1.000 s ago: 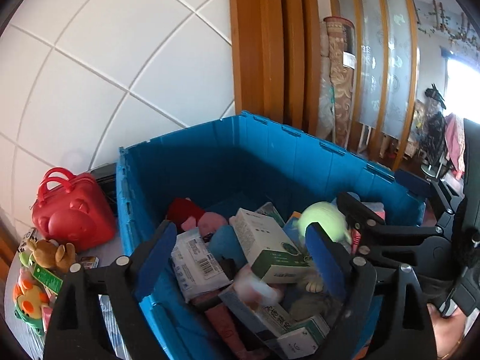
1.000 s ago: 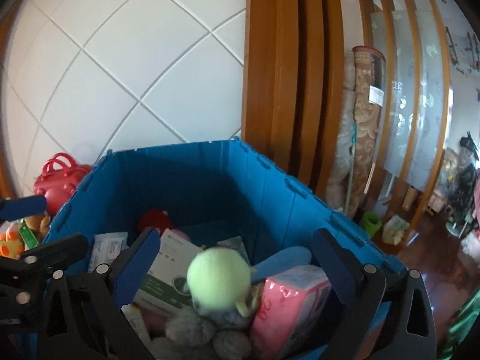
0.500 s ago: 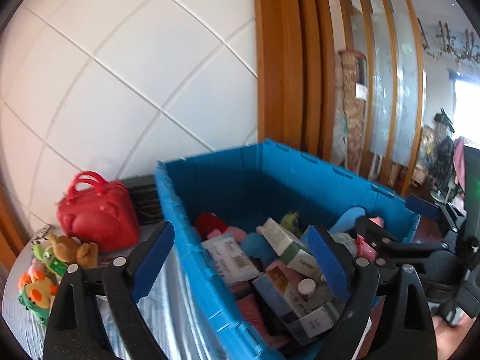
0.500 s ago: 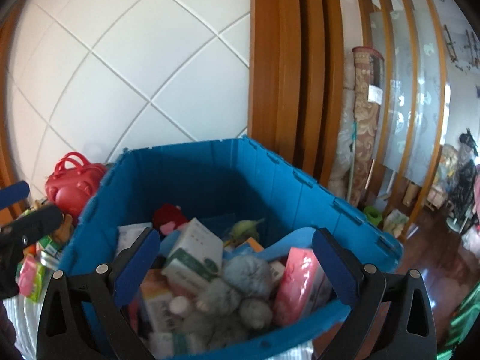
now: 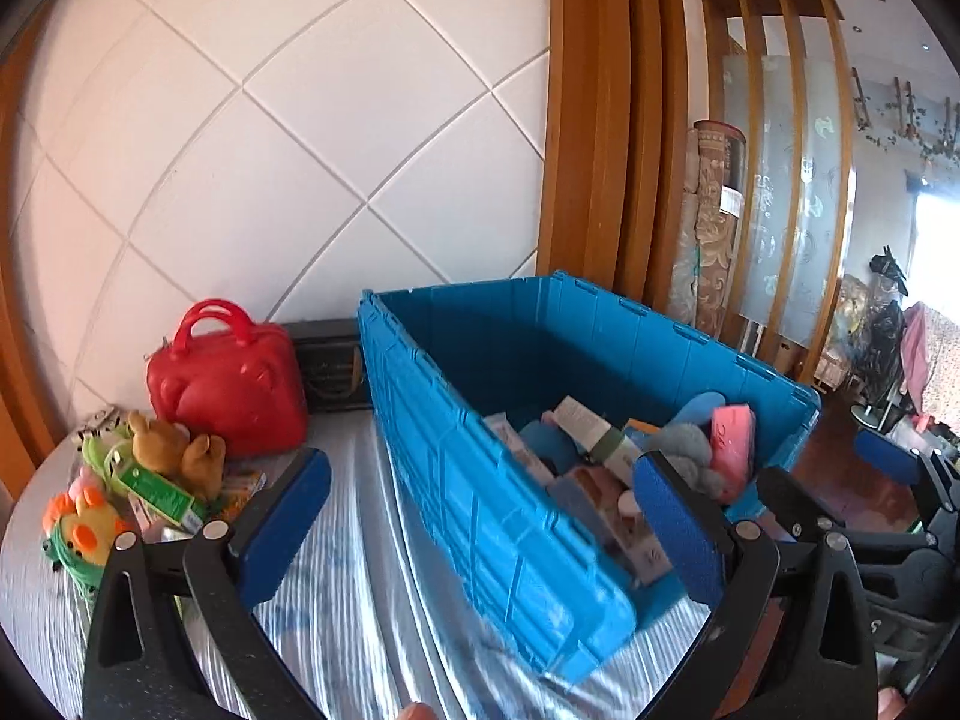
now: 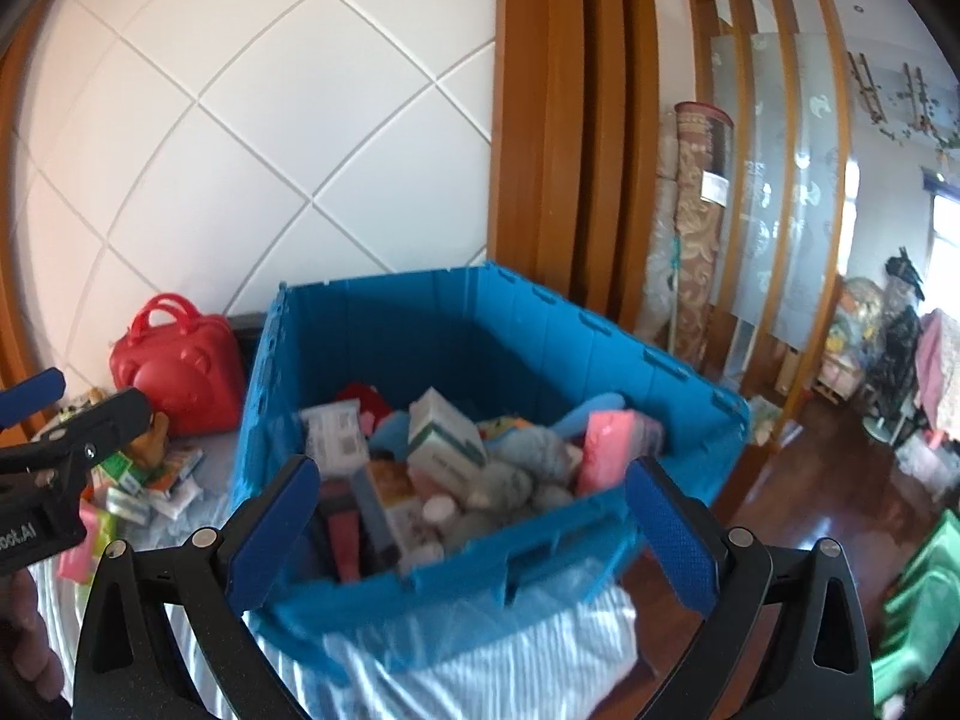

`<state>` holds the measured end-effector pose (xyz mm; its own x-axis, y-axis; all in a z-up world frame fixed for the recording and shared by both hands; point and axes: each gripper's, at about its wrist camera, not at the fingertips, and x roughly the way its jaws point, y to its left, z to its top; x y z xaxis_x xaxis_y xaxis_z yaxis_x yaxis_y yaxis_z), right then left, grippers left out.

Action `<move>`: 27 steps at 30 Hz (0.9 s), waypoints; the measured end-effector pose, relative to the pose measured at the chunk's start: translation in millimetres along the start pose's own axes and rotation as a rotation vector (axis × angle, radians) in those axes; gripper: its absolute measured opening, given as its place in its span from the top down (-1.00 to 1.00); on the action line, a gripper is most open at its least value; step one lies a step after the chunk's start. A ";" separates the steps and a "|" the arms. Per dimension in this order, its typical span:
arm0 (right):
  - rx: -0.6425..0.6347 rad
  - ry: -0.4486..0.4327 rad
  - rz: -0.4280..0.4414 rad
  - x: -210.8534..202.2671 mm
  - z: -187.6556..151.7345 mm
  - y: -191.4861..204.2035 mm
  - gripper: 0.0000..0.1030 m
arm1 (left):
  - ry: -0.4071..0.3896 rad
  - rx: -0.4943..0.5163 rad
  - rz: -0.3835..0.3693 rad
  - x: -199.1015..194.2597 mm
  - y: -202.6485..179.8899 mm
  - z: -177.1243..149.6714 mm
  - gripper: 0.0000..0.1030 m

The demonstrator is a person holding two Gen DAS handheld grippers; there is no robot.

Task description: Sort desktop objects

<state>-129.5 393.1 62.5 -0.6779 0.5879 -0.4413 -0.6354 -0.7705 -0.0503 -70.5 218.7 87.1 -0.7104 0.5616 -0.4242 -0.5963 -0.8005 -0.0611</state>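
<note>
Both grippers hang empty, between picks I'd say: the left gripper (image 5: 480,531), its jaws just opened wide, and the right gripper (image 6: 471,531), also spread. The bin (image 6: 678,396) sits mid-frame, near the table edge. Next: the toys (image 5: 174,450) lower left, open cloth between.

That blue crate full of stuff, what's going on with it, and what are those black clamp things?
A person holds a two-finger gripper in each hand to sort things on the table. The left gripper and right gripper are both open and hold nothing; the left one's jaws have just been opening. The blue crate already holds boxes, a pink pack and a grey plush. A red bag and small toys wait beside it.
</note>
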 end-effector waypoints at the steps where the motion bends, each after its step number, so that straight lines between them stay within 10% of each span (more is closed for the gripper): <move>1: -0.002 0.009 -0.004 -4.3 -4.4 3.2 -1.00 | 0.004 0.009 -0.004 -2.8 0.7 -2.1 -0.99; 27: -0.004 0.048 0.002 -33.5 -29.5 31.1 -1.00 | 0.014 0.044 0.063 -32.3 16.6 -24.2 -0.99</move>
<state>-115.7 342.2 49.3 -0.6605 0.5741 -0.4839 -0.6325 -0.7727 -0.0534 -48.4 182.2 77.9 -0.7421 0.5072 -0.4382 -0.5666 -0.8240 0.0059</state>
